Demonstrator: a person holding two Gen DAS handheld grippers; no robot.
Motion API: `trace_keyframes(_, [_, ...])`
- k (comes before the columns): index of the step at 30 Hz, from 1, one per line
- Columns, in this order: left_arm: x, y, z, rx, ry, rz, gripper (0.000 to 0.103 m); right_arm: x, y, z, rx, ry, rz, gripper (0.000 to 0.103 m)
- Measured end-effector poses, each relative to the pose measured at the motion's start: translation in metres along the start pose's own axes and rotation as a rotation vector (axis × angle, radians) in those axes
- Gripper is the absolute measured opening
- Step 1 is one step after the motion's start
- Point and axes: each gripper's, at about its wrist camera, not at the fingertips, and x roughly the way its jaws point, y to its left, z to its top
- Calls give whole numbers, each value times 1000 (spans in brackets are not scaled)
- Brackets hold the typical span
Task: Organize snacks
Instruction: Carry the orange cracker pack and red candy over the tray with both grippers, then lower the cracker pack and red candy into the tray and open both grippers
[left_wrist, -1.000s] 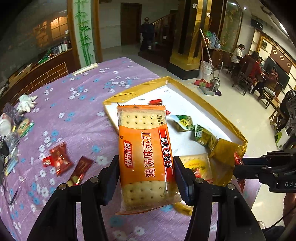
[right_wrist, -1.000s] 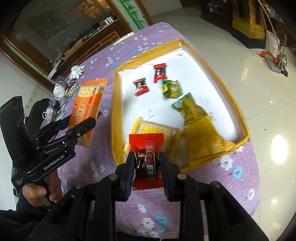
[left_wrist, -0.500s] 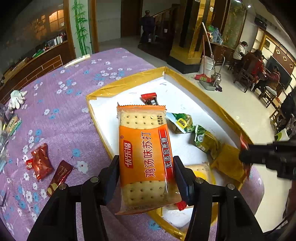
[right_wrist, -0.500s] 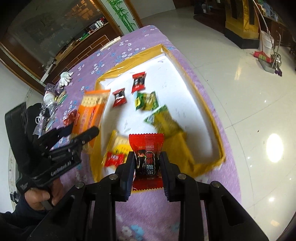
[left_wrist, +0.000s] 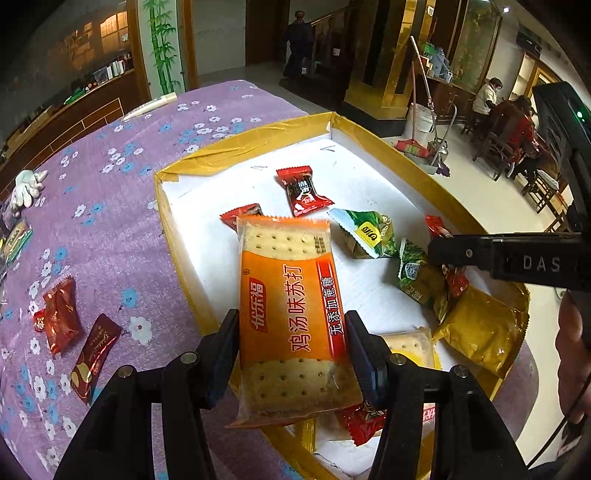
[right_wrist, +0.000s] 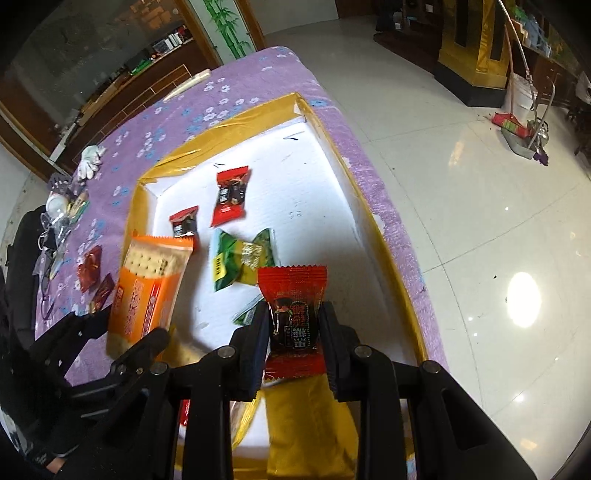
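My left gripper (left_wrist: 291, 350) is shut on an orange cracker pack (left_wrist: 291, 306), held above the near left part of the yellow-rimmed white tray (left_wrist: 258, 136). In the right wrist view the same pack (right_wrist: 147, 288) hangs over the tray's left rim (right_wrist: 138, 214). My right gripper (right_wrist: 293, 332) is shut on a red candy (right_wrist: 293, 314) over the tray's near middle. Red candies (left_wrist: 304, 190), green packets (left_wrist: 365, 232) and a yellow pack (left_wrist: 480, 328) lie inside the tray.
The tray sits on a purple flowered tablecloth (left_wrist: 103, 206) at the table's right edge, with tiled floor (right_wrist: 480, 184) beyond. Two dark red candies (left_wrist: 59, 317) lie on the cloth left of the tray. A white glove (left_wrist: 27, 184) and small clutter lie farther left.
Both grippers moved in over the tray and lower, each keeping its snack. The cracker pack went from over the cloth to over the tray's left side; the red candy shifted further over the tray.
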Motion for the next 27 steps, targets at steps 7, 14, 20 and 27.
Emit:
trace_keyframes(7, [5,1,3,-4,0,5,58,8,1,8,-9,3,-5,26])
trace_keyframes(14, [13,-2,12,8,4,20,58,18,8,19,-23,4,-2,26])
trace_keyframes(20, [23,0,27,-3,10,15,58,28,15,29,-34,16,-2,26])
trace_keyframes(27, [35,5,43,-15,16,19,58,39,24,45,-48,25,-2,26])
